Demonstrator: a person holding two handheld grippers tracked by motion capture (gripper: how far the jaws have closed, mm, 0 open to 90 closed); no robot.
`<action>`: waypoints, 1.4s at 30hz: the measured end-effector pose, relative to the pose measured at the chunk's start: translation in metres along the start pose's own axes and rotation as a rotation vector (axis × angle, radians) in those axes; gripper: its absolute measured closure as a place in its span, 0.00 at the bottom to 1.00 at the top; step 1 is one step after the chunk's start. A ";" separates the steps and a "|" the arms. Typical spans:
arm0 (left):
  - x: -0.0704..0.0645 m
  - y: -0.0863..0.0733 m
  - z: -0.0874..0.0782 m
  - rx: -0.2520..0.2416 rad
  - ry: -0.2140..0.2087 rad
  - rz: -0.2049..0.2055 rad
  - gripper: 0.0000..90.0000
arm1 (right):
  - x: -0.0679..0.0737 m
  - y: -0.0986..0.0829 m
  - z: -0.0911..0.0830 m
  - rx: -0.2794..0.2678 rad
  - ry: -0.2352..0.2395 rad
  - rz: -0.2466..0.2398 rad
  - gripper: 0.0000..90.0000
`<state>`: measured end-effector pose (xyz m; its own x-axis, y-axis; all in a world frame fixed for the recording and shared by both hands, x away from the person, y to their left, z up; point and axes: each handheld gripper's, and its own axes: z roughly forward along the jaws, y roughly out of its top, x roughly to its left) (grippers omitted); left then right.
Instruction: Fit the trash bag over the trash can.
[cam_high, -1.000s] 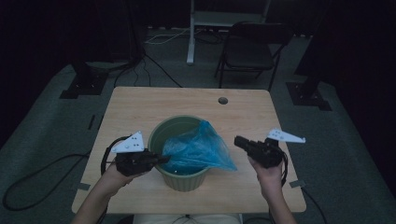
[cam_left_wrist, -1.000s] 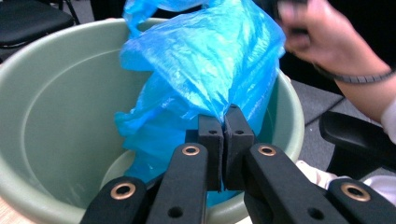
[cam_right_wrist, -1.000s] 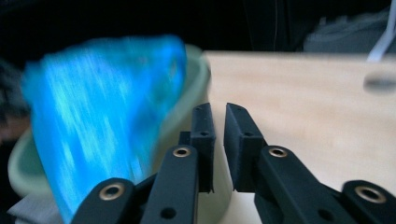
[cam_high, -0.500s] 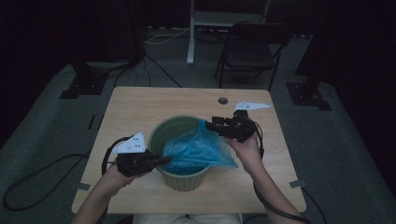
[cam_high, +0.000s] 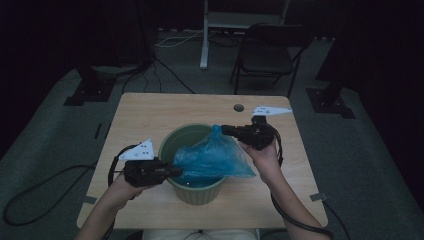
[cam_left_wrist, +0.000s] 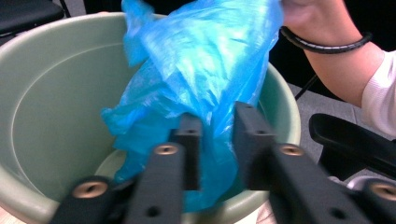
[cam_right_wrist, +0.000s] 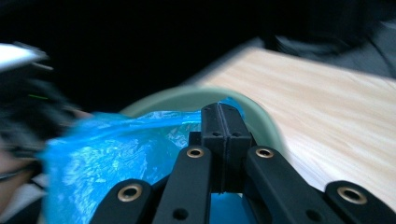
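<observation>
The desk (cam_high: 150, 120) carries a green bin (cam_high: 172, 142) near its front edge, with the blue bag (cam_high: 215, 160) draped across its mouth (long axis left to right). The right gripper (cam_high: 225, 130) is clenched on the bag's far corner; the left gripper (cam_high: 175, 171), jaws parted, straddles the near-left edge.

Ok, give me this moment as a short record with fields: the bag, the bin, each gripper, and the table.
bag: blue plastic bag, crumpled, partly inside the bin, stretched between both grippers
bin: green round bin, upright at the near middle of the table
left gripper: left gripper, jaws a little apart with a fold of the bag between them, at the bin's near-left rim
right gripper: right gripper, jaws pressed together on the bag's edge, over the bin's far-right rim
table: wooden table, with a small round hole near its far edge
</observation>
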<state>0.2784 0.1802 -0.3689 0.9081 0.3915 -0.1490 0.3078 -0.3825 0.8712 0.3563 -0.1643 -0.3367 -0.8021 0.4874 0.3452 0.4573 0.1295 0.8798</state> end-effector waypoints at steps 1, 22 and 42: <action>0.000 0.000 0.000 0.002 0.005 -0.003 0.72 | 0.005 0.001 -0.005 -0.011 0.025 -0.007 1.00; 0.000 -0.004 -0.005 -0.006 -0.009 -0.014 0.82 | 0.052 -0.117 -0.028 0.043 0.277 0.096 1.00; -0.005 -0.007 0.004 0.032 0.000 0.017 0.97 | 0.013 -0.204 -0.021 0.152 0.081 0.297 0.97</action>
<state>0.2730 0.1778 -0.3762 0.9132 0.3850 -0.1340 0.3013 -0.4159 0.8581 0.2439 -0.2025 -0.5050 -0.6505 0.4541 0.6088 0.7225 0.1229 0.6803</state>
